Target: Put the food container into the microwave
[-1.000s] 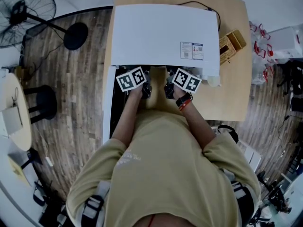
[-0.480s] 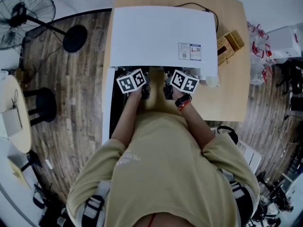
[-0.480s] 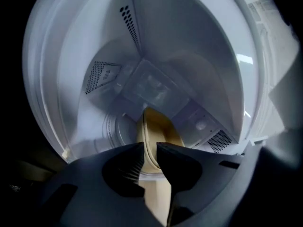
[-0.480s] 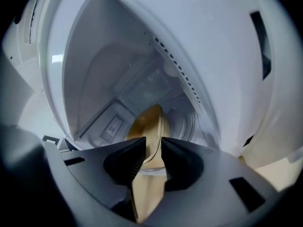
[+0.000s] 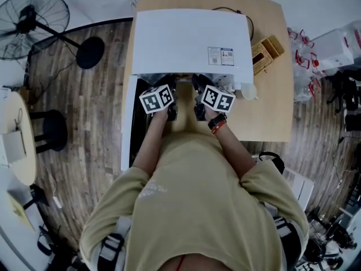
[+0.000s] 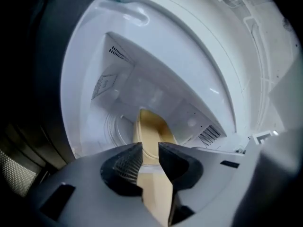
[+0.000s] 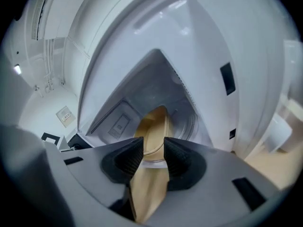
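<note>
The microwave (image 5: 192, 41) is white outside and inside, with a small blue-and-white label (image 5: 220, 56) on top and a dark door (image 5: 135, 123) edged in white. The food container (image 6: 152, 129) is pale tan. The left gripper (image 6: 150, 156) and right gripper (image 7: 153, 151) have grey bodies and black ribbed pads (image 6: 128, 164). Each carries a white cube (image 5: 157, 99) with black square markers. The table (image 5: 273, 106) is light wood. The floor (image 5: 84, 129) is streaky grey-brown planks. The fan (image 5: 31, 16) is black, the basket (image 5: 267, 52) at the table's right edge woven yellow-tan, and the shirt (image 5: 197, 208) khaki.
</note>
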Demonstrator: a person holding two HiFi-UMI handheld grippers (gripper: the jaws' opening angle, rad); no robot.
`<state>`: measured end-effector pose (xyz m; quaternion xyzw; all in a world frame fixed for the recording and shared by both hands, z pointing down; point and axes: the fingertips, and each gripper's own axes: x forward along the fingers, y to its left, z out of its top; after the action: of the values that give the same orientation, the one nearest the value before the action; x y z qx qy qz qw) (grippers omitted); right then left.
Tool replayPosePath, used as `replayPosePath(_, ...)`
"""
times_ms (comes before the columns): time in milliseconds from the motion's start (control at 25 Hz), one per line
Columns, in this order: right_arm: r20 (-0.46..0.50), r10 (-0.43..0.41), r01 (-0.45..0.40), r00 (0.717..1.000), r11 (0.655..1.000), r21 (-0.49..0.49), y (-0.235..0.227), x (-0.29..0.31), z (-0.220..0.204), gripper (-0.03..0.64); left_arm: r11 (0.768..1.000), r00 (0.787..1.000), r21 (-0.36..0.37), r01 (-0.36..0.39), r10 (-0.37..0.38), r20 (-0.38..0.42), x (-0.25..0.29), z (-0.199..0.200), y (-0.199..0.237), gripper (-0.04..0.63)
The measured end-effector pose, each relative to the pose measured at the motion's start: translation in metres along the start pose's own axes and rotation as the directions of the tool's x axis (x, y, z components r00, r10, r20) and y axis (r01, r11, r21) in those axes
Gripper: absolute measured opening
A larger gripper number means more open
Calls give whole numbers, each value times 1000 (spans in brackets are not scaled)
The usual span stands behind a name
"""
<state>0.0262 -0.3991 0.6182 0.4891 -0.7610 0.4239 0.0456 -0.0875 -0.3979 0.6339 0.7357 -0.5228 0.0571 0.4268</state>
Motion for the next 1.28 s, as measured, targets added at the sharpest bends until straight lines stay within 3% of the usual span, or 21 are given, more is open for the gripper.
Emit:
replayPosePath(280,17,6,-6,1000,999,-34,8,-31,-16,133,999,999,43,-11,9,33,-31,-16,-13,100)
replayPosePath(520,47,-13,19,999,991,-131,13,-65,-35,133,990,997,134,-54,46,64,-60,-38,-23,100)
replayPosePath(1280,114,29,4,993,963,-271,27,-177,-82,51,962,980,254,-104,55,192,-151,-99,-80,51)
